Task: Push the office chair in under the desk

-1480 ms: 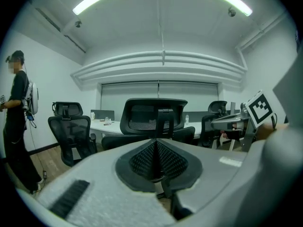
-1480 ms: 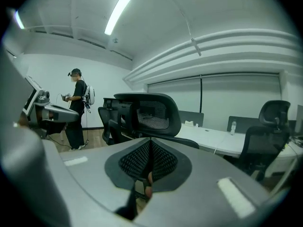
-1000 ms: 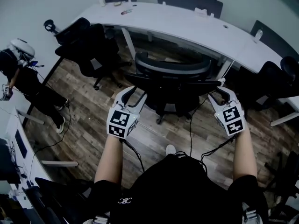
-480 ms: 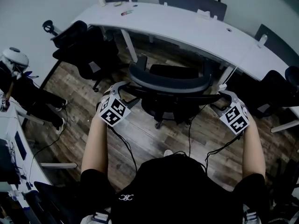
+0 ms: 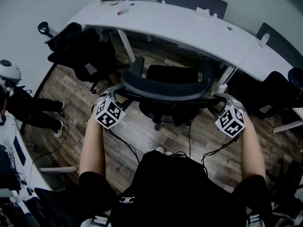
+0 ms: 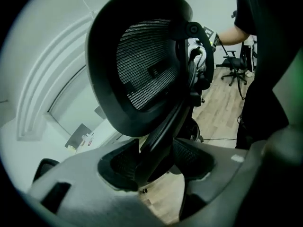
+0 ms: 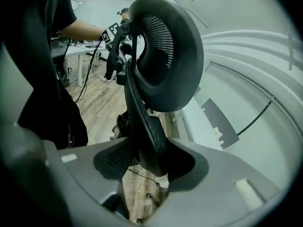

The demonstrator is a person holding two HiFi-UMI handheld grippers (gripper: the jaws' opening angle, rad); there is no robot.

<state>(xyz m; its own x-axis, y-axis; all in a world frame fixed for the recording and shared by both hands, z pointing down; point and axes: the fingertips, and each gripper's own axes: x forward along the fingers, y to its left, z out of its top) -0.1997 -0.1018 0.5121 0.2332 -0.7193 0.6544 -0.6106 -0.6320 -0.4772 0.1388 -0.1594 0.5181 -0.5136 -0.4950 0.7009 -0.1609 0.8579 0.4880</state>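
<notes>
A black mesh office chair (image 5: pixel 165 89) stands before the curved white desk (image 5: pixel 189 27), its seat near the desk's edge. I hold its backrest from both sides. My left gripper (image 5: pixel 118 92) is at the back's left edge, my right gripper (image 5: pixel 218 99) at its right edge. In the left gripper view the backrest's frame (image 6: pixel 161 126) runs between the jaws of the left gripper (image 6: pixel 156 162), which are closing on it. In the right gripper view the backrest's edge (image 7: pixel 147 126) fills the gap of the right gripper (image 7: pixel 147 162), whose jaws are closing too. The pads look to touch it.
Another black chair (image 5: pixel 80 46) stands at the left under the desk, and one more (image 5: pixel 279 89) at the right. A person (image 5: pixel 19 103) crouches at the far left. A white desk leg (image 5: pixel 124 44) is left of the chair. Cables trail on the wood floor (image 5: pixel 128 141).
Both grippers went from behind the chair out to the sides of its backrest. The chair now shows larger and lower in the head view, with its seat visible.
</notes>
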